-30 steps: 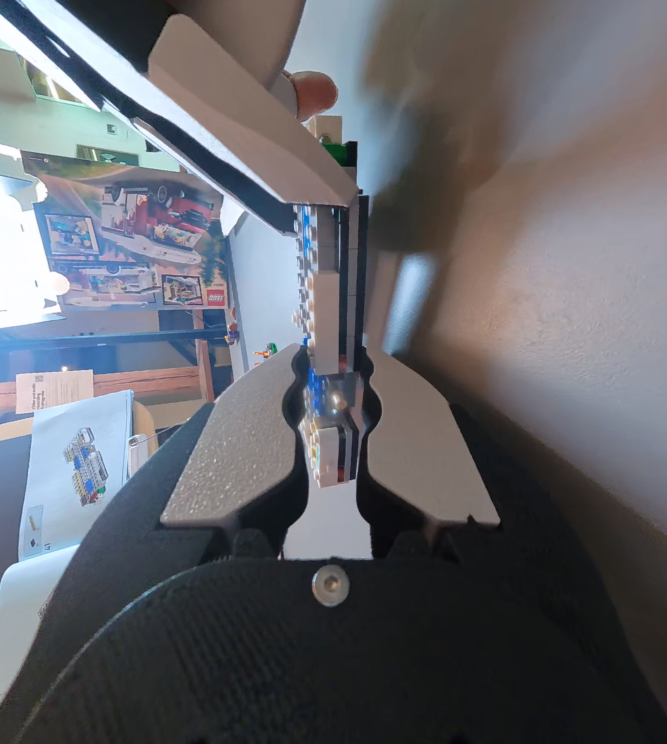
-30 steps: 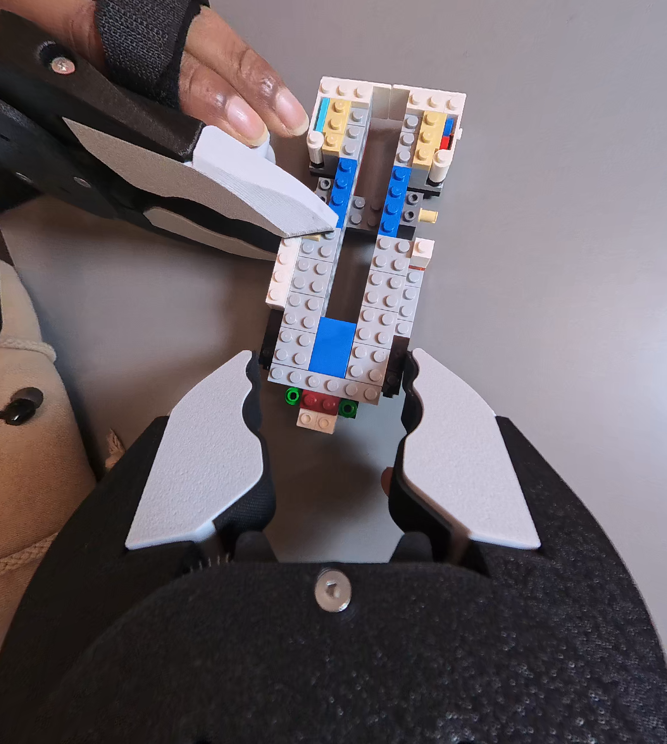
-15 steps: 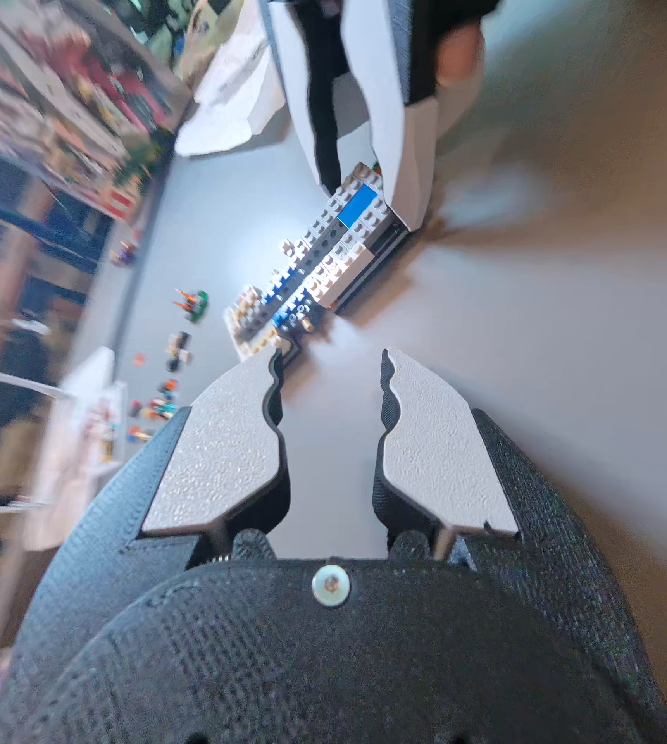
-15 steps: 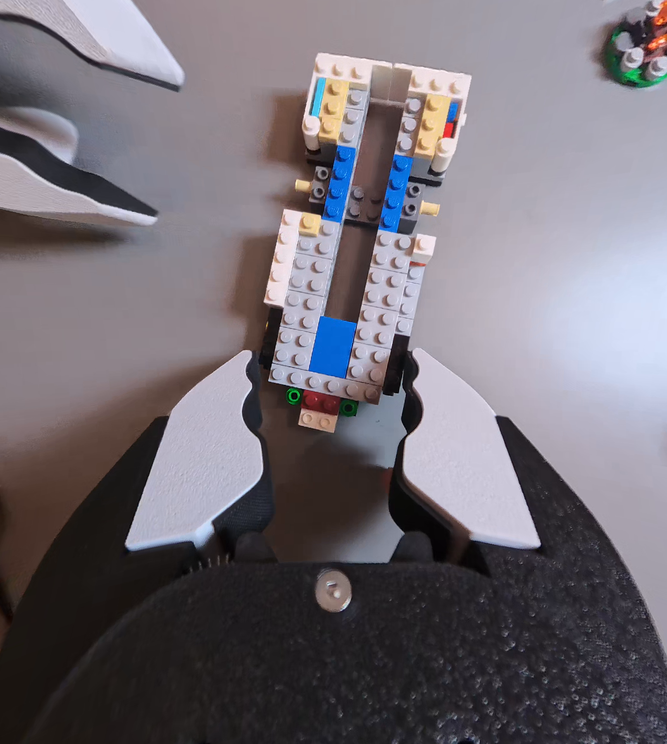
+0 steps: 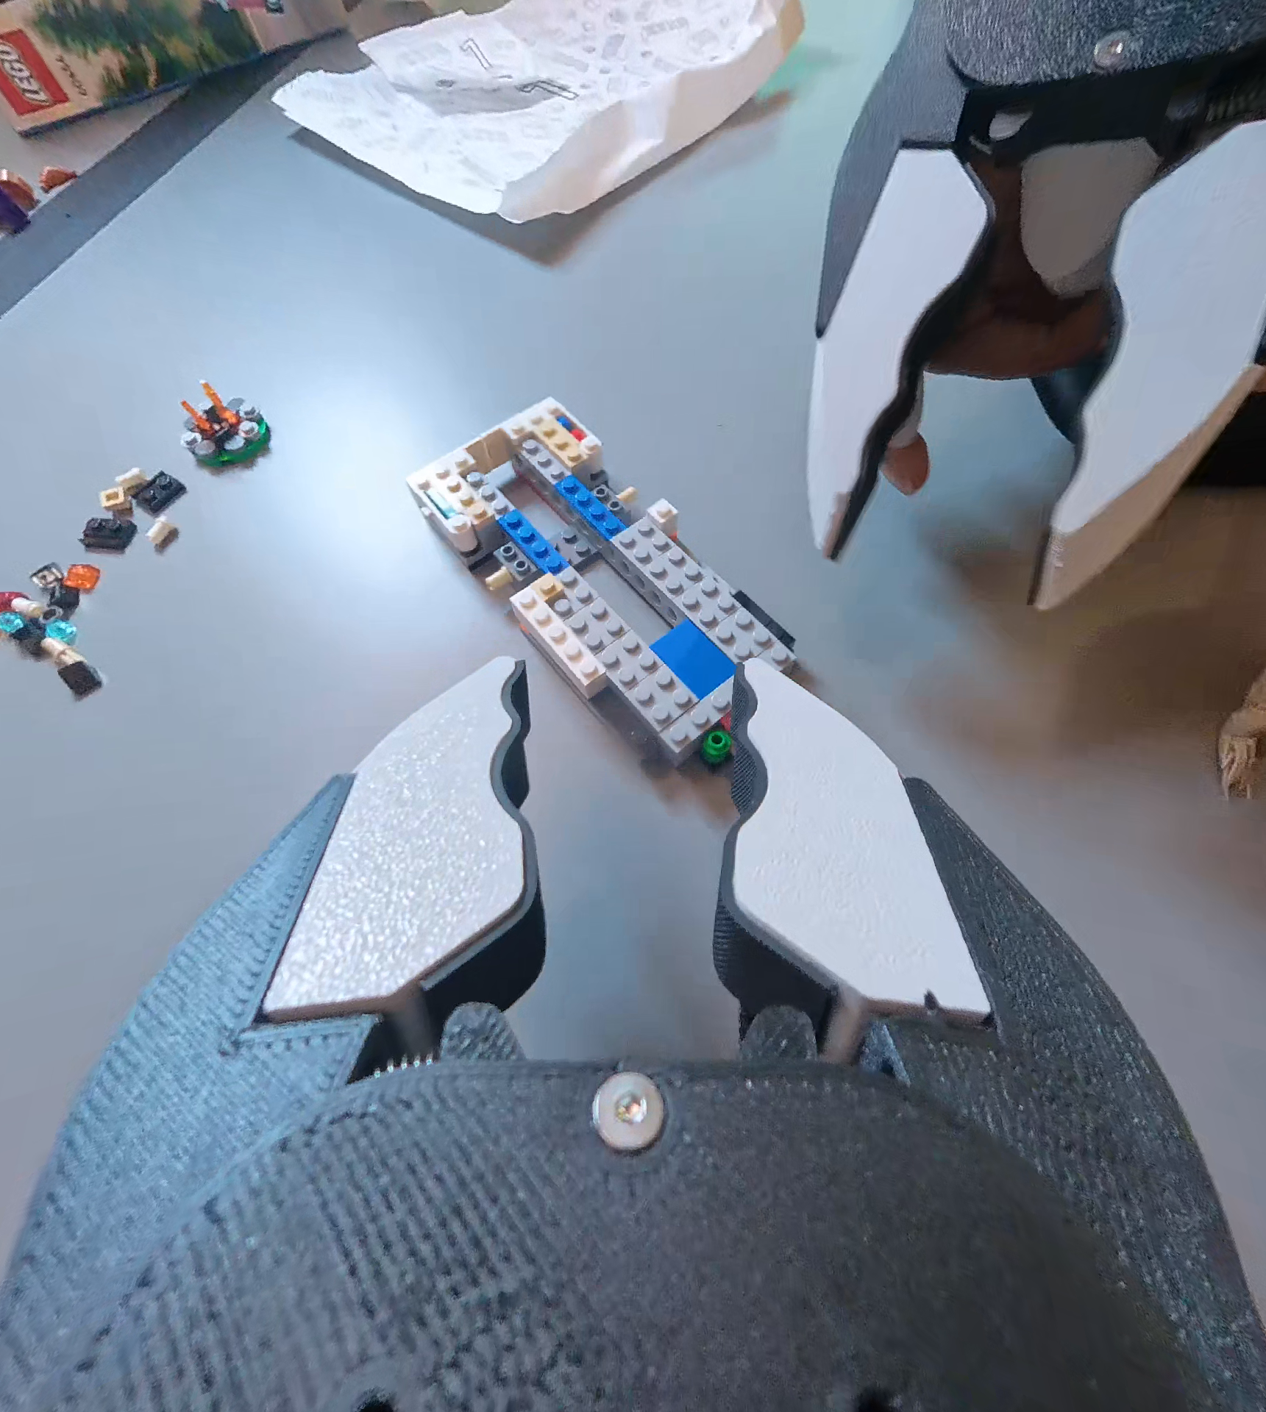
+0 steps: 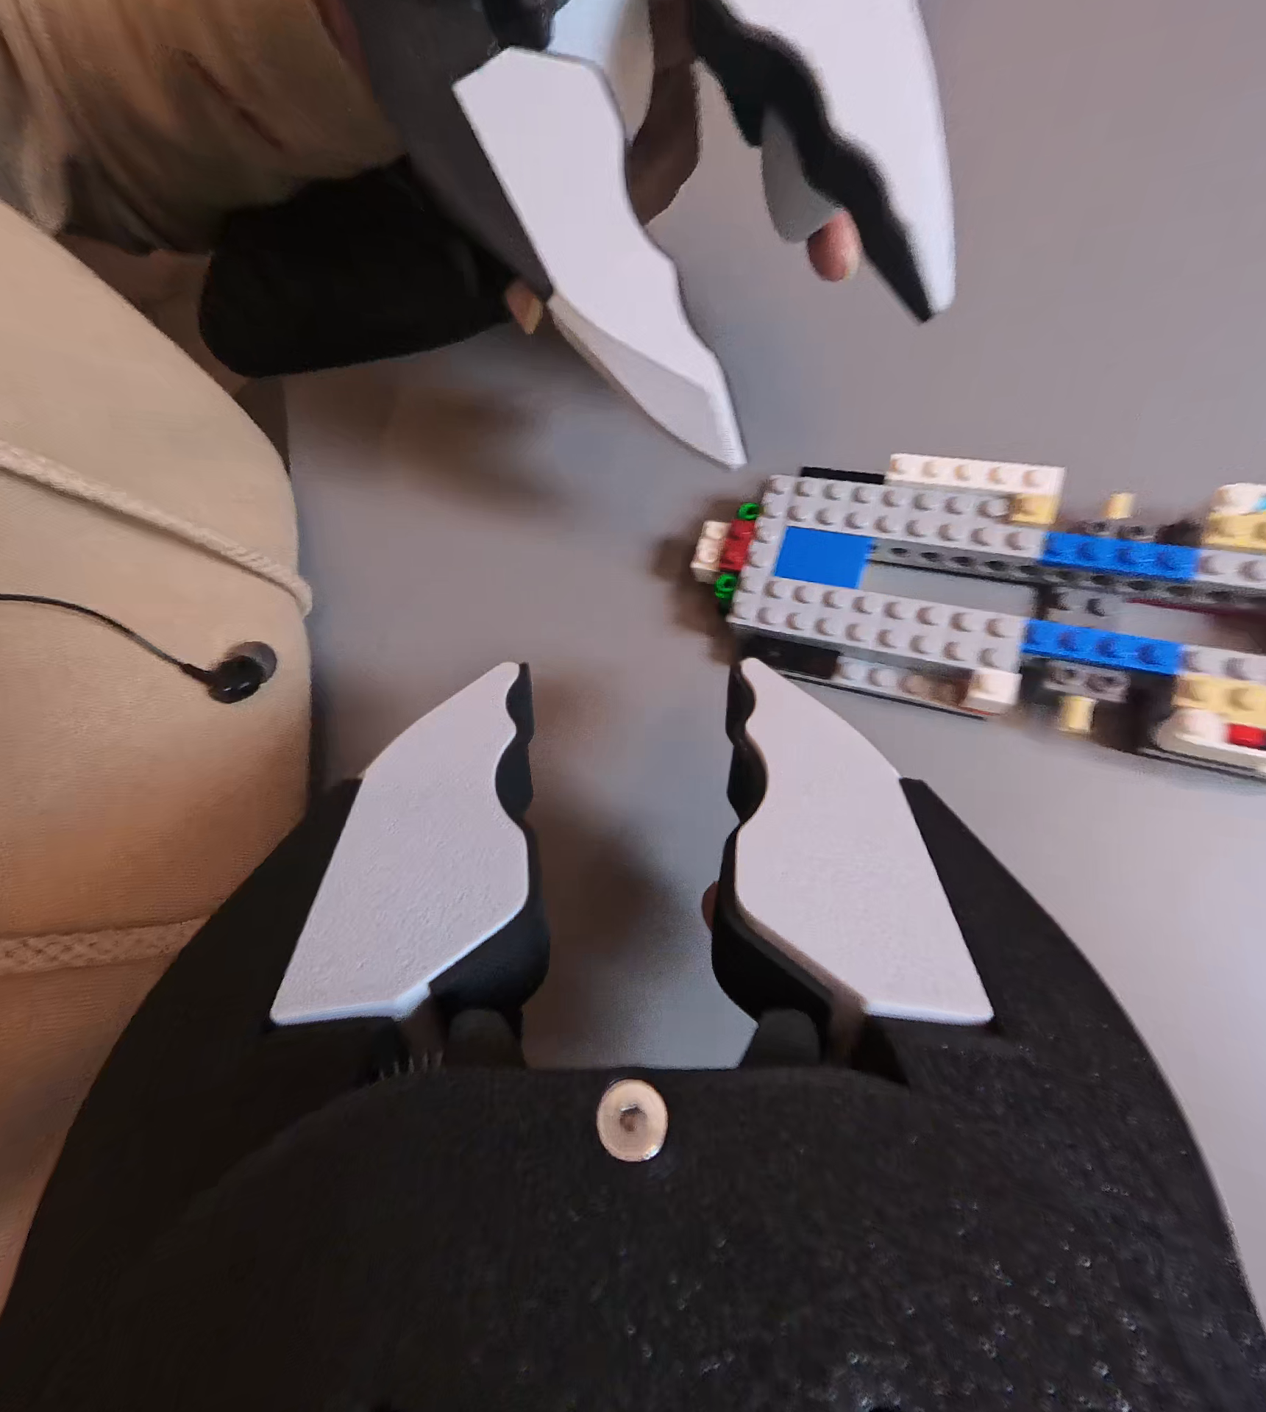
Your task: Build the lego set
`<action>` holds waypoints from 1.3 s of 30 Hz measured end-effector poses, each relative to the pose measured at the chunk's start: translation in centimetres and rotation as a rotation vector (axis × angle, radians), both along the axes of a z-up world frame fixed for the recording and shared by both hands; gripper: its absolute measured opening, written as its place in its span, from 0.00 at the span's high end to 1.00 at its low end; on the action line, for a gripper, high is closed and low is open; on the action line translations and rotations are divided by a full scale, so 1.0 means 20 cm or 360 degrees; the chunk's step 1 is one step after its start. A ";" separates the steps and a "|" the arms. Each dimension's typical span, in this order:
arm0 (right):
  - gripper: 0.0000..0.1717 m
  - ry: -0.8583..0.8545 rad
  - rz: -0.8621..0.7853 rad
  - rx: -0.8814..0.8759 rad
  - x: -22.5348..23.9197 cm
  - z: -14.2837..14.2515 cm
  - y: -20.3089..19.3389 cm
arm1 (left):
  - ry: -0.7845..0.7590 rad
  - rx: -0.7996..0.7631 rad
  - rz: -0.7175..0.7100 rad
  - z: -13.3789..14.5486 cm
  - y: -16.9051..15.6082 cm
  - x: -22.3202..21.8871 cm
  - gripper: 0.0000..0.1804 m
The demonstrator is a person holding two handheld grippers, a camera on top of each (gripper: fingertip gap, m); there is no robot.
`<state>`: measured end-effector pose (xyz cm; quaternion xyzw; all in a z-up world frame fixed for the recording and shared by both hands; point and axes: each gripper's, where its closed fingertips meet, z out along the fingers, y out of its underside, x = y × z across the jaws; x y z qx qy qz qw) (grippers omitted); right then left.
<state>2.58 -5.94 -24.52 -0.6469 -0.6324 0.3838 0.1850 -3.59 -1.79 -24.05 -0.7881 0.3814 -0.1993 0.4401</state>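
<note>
The left hand-held gripper (image 5: 629, 680) hangs low over the grey tabletop (image 5: 308, 764) with its jaws apart and nothing between them. Its right fingertip (image 5: 756, 688) sits just over the near corner of the long, flat model of grey, white, blue and tan plastic bricks (image 5: 614, 581), by a small green stud (image 5: 716, 743); whether it touches, I cannot tell. The right hand-held gripper (image 6: 629, 680) is empty too, jaws apart, hovering near the person's beige sleeve (image 6: 79, 688). The model lies flat, off to its right and slightly ahead, lengthwise across that view.

Now, handling: this build looks light and rigid, but brittle at the joins. The hollow middle and narrow blue bridges (image 5: 530, 535) look likely to snap apart if squeezed there or levered by one end. The wide grey studded end (image 5: 637, 665) looks the safest hold, pinched across its long sides.

Further out, loose small bricks (image 5: 49, 603) scatter left, and a crumpled white paper bag (image 5: 538, 99) lies beyond.
</note>
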 end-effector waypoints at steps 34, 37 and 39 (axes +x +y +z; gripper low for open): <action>0.97 0.0009 0.0180 0.0819 -0.12 -0.09 0.34 | 0.0327 -0.0098 0.0123 -0.21 0.10 -0.05 0.60; 0.99 -0.0007 0.0163 0.0841 -0.12 -0.10 0.34 | 0.0337 -0.0088 0.0116 -0.21 0.10 -0.05 0.63; 0.99 -0.0018 0.0152 0.0835 -0.13 -0.11 0.35 | 0.0339 -0.0083 0.0114 -0.21 0.10 -0.05 0.63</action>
